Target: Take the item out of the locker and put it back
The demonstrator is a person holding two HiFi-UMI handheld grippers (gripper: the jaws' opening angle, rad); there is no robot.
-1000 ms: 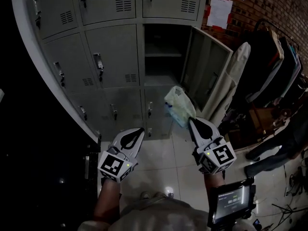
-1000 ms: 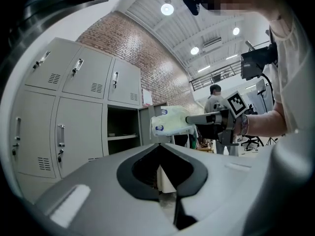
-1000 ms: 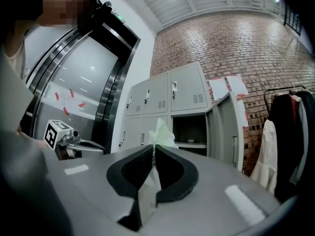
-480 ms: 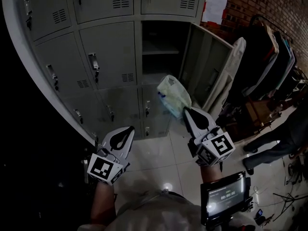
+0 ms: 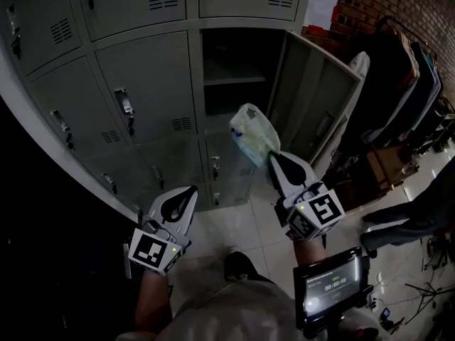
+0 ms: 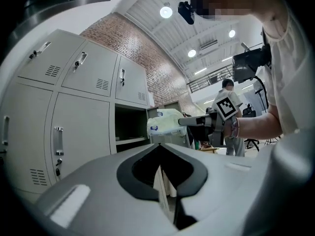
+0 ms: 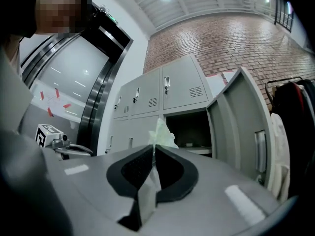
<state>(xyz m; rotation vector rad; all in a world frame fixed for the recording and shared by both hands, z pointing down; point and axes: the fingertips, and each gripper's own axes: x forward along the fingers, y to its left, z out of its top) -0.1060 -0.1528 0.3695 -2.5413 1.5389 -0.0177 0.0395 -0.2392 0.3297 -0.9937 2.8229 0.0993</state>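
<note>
The right gripper [image 5: 274,160] is clamped on a pinch of thin plastic, its jaws together on the top of a pale bag [image 5: 252,132]. The bag hangs in the air in front of the lockers [image 5: 142,84], outside the open compartment [image 5: 231,62], which sits at the bag's 12 o'clock. In the right gripper view the plastic runs down between the black pads and pokes up past the tips [image 7: 153,149], with the bag [image 7: 162,131] lined up on the dark opening behind.

The bag carries a small blue label, seen best from the left gripper view [image 6: 154,128]; its print is too small to read.

The compartment's door [image 5: 316,105] stands swung out at 2 o'clock of the opening, and a shelf [image 5: 234,80] crosses the inside.

The left gripper [image 5: 190,190] hangs lower, at 8 o'clock of the bag, well apart from it. Its jaws are together with nothing between them [image 6: 160,145].

Each gripper bears a cube with a black square marker [image 5: 318,213].

White sheets [image 5: 321,2] are stuck to the brick wall at 1 o'clock; their writing cannot be read. A small screen [image 5: 330,290] at the person's waist, 5 o'clock, shows pale digits that are too blurred to make out. Clothes hang on a rack [image 5: 405,69] at 3 o'clock, and the floor [image 5: 242,222] below is pale tile.
</note>
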